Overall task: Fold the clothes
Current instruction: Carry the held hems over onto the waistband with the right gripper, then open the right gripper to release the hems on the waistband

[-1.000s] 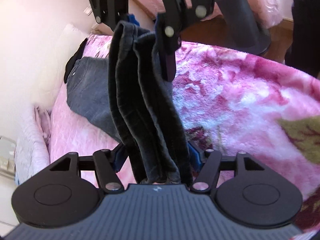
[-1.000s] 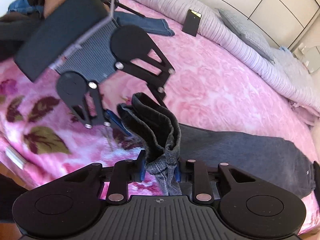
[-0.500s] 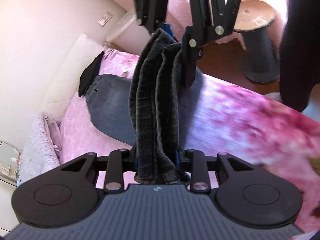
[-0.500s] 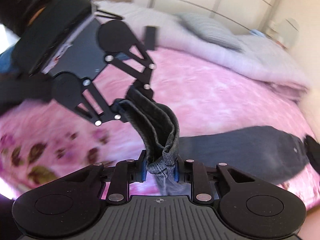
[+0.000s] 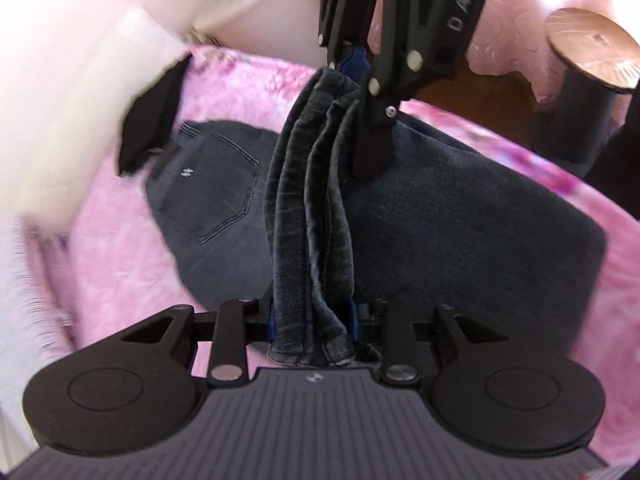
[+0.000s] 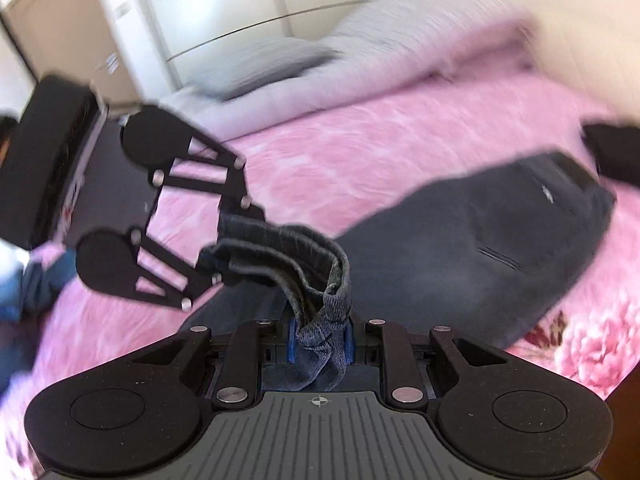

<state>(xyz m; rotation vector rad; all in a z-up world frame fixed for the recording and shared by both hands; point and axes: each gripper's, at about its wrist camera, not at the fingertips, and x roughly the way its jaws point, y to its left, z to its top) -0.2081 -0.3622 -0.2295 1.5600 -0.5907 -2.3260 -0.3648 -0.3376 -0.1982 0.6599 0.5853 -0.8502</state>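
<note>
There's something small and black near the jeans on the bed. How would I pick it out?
Start at the pink floral blanket covering the bed, then find the dark grey jeans lying on it. At the waistband end, against the white pillow, lies a black cloth: plain black, with no seams or pocket stitching visible.

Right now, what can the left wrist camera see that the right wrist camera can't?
Only the left wrist view shows the round wooden stool and the jeans' back pocket. Only the right wrist view shows the white wardrobe doors and the grey pillow. Both show the dark jeans on the pink blanket, with the left tongs and right tongs each shut on the bunched leg ends.
</note>
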